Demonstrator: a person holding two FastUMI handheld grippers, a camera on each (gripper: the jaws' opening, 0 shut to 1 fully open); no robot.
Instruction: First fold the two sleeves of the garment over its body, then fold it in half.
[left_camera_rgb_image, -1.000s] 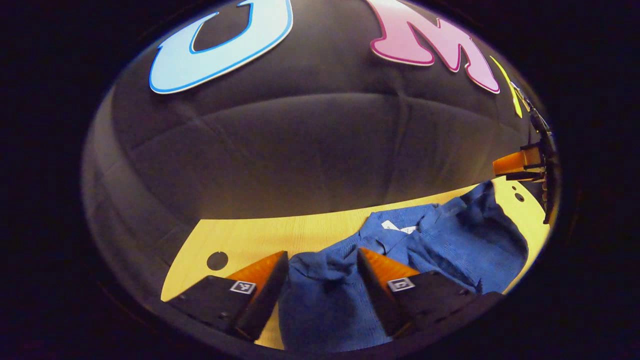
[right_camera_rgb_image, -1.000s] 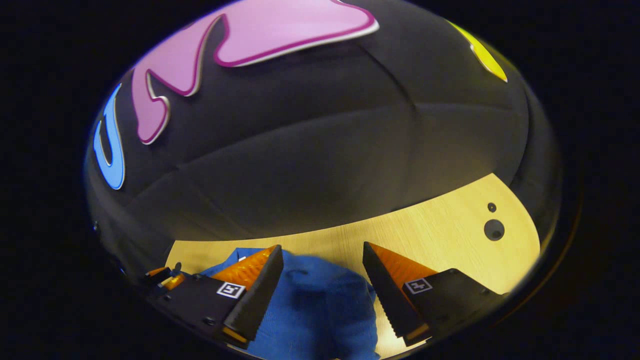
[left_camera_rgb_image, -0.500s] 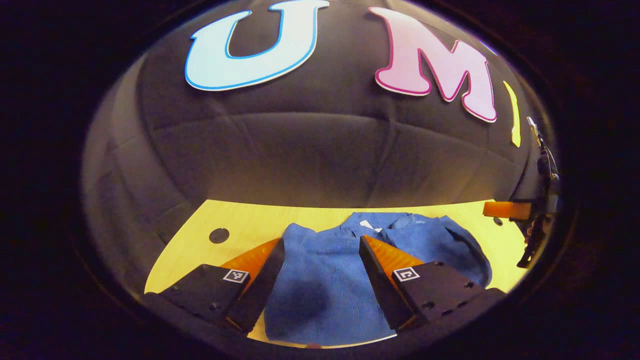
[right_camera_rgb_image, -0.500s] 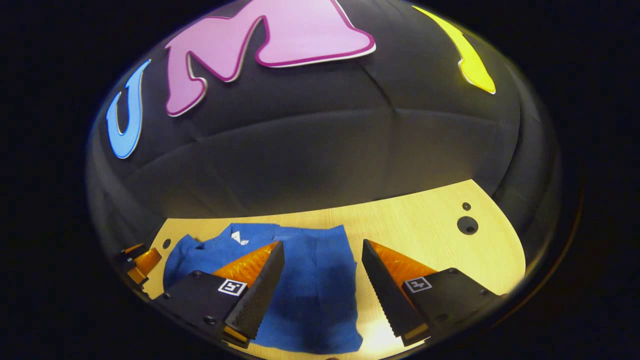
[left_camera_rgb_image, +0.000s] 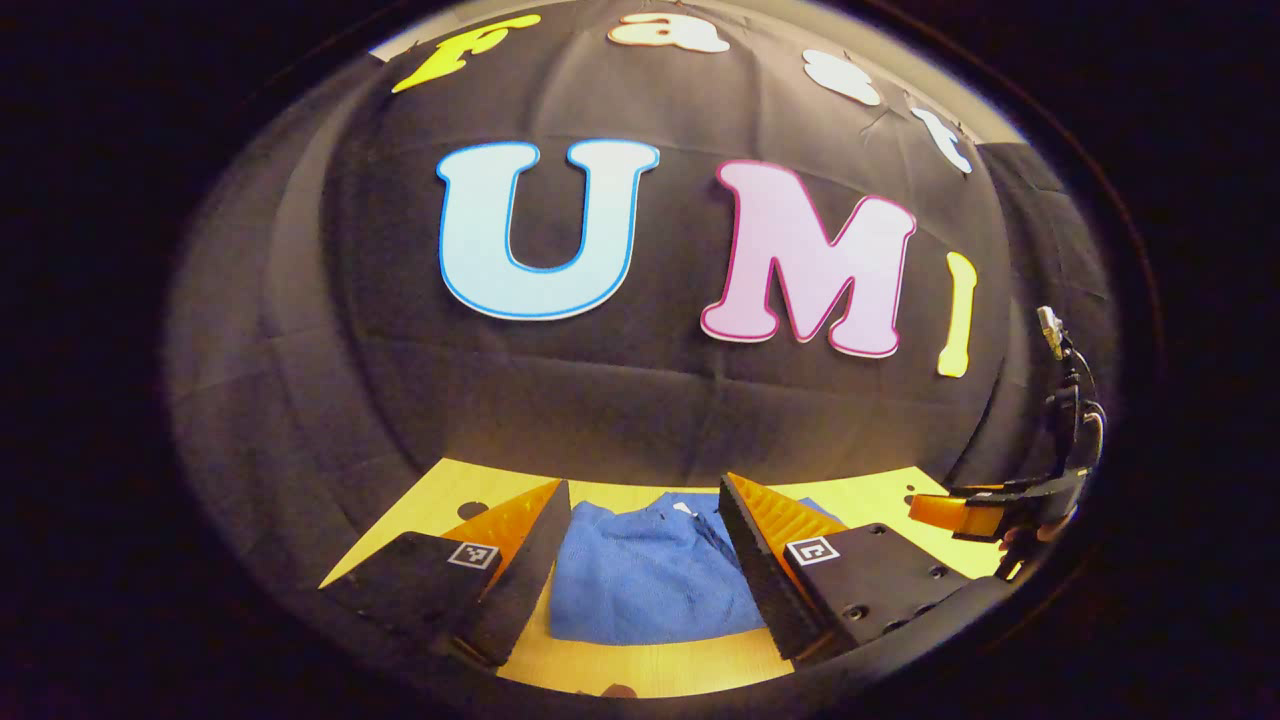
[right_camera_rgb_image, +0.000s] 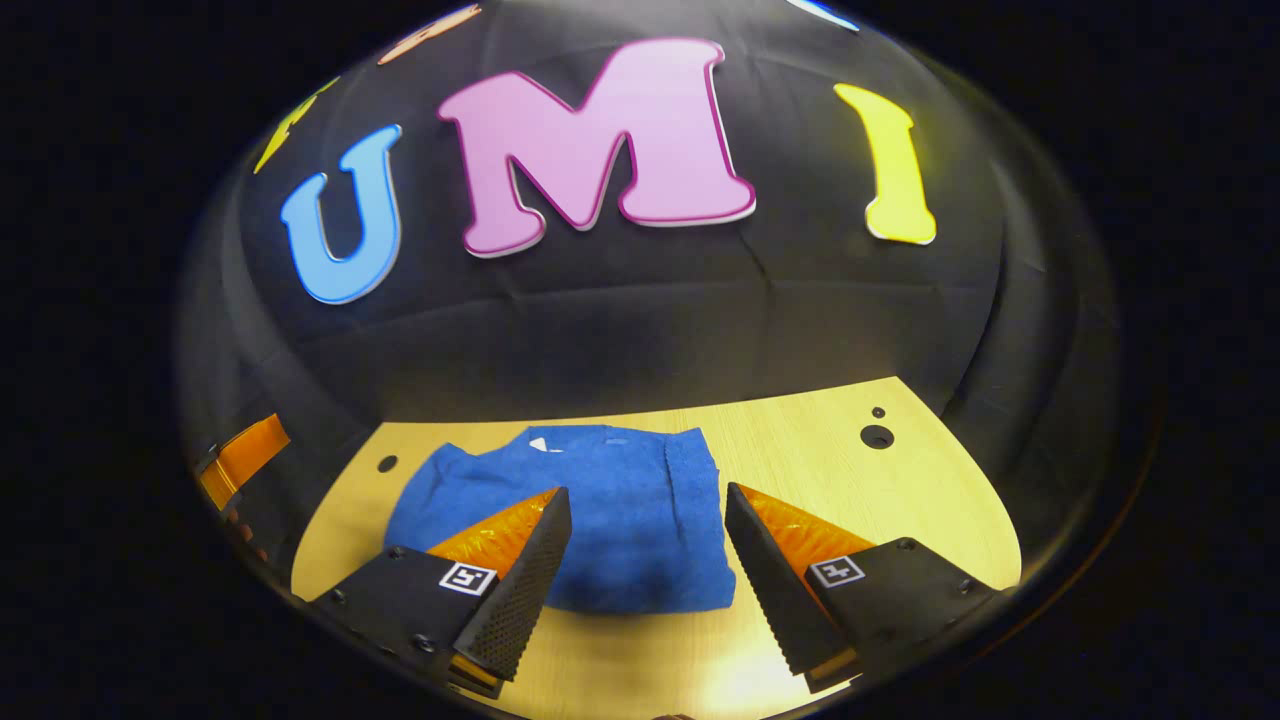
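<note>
At the bottom of each view, left tongs (left_camera_rgb_image: 640, 555) and right tongs (right_camera_rgb_image: 640, 570) gape, released, holding nothing; beyond them, lower centre, the folded garment (right_camera_rgb_image: 610, 520) lies flat on the surface (right_camera_rgb_image: 850, 480)

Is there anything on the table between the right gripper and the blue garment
Nothing visible does. In the right gripper view, the right gripper is open with the folded blue garment lying directly ahead on the bare wooden table.
</note>
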